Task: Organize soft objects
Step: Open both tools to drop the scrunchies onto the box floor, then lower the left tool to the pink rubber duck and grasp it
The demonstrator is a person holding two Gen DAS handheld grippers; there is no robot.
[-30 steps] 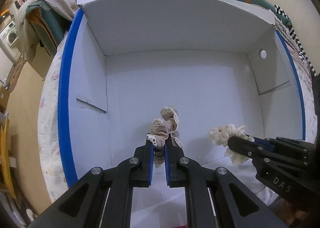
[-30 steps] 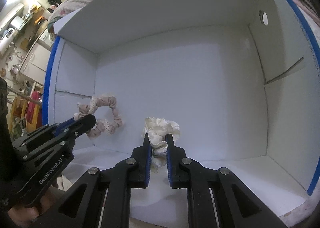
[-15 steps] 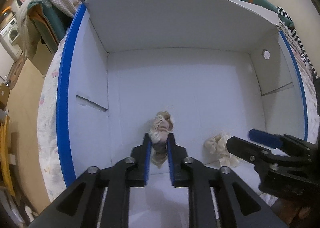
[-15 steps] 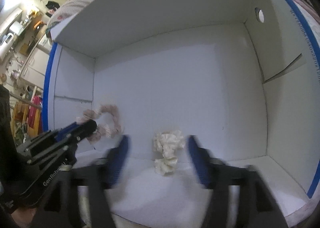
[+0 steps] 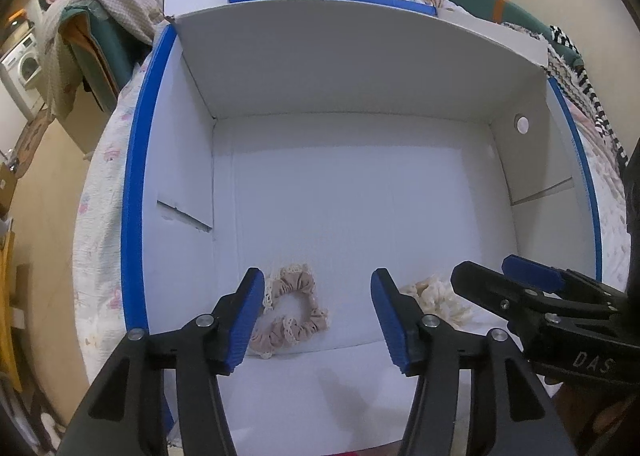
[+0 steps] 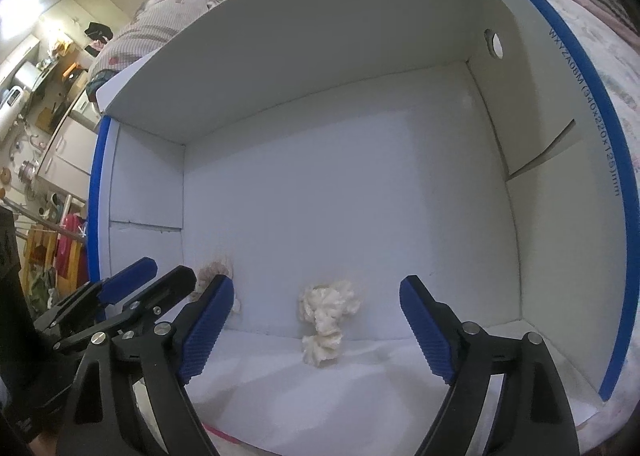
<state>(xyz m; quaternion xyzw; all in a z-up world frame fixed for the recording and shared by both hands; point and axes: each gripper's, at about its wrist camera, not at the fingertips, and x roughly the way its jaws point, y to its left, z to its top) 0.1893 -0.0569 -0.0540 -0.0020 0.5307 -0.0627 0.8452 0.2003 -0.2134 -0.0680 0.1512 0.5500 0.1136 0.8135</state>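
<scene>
We see the left gripper [image 5: 316, 312] spread wide and released, holding nothing; the pink scrunchie [image 5: 294, 314] lies on the floor of the white box [image 5: 340, 192], between the blue pads and closer to the left one, touching neither as far as we can tell. The right gripper [image 6: 316, 322] is likewise wide apart and empty, with the cream scrunchie [image 6: 326, 322] lying on the box floor between its fingers, clear of both. The two scrunchies rest near each other along the near part of the floor, not touching.

From the left wrist view, the cream scrunchie [image 5: 434, 296] is partly covered by the right gripper's black finger [image 5: 480, 286]. From the right wrist view, the pink scrunchie [image 6: 214, 272] is mostly hidden behind the fingers, and only a pale blurred edge shows.

We count two scrunchies, two grippers and one box, which sits on a bed with a floral cover [image 5: 100, 192].
</scene>
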